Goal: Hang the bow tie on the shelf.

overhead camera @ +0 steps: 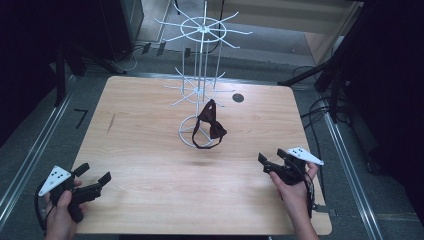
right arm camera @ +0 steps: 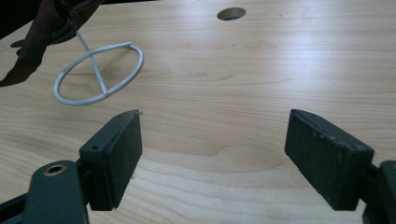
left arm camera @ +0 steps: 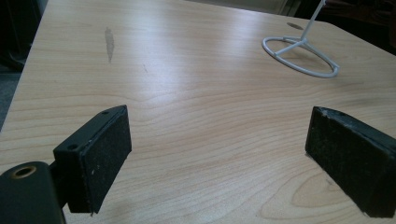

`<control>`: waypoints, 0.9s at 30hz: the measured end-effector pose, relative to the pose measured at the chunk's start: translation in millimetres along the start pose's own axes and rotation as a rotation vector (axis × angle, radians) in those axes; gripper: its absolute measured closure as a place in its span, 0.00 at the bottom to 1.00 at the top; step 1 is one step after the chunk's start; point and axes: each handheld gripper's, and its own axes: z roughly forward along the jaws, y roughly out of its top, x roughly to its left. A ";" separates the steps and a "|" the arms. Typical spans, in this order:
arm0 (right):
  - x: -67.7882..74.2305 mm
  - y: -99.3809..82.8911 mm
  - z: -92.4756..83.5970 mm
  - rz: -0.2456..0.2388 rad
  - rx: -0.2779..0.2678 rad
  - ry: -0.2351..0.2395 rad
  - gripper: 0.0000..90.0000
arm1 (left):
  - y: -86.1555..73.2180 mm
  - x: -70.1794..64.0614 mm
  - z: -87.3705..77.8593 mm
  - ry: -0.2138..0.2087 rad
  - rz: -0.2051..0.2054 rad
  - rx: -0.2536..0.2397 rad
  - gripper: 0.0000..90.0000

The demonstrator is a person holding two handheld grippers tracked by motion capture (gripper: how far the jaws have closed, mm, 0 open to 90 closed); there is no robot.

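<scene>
bow tie (overhead camera: 210,127) hangs on white wire rack (overhead camera: 202,75), mid-table, above its ring base | left gripper (overhead camera: 95,176) jaws spread, empty; near-left table (overhead camera: 150,200) corner | right gripper (overhead camera: 270,162) jaws spread, empty; near-right | round hole (overhead camera: 238,98) behind rack; bare wood between grippers and rack

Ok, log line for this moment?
bow tie: hanging on rack | left gripper: open, empty | right gripper: open, empty
</scene>
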 end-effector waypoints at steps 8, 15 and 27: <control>-6.6 -10.4 -6.9 -0.022 0.005 0.013 0.16 | 0.0 0.1 -0.2 -0.002 0.000 0.001 0.08; -16.2 -17.8 -13.3 -0.002 0.009 -0.004 0.16 | 0.0 0.1 -0.3 -0.003 0.001 0.001 0.08; -38.9 -29.9 -30.5 0.003 -0.001 -0.045 0.15 | 0.0 -0.1 -0.1 -0.002 0.001 -0.001 0.08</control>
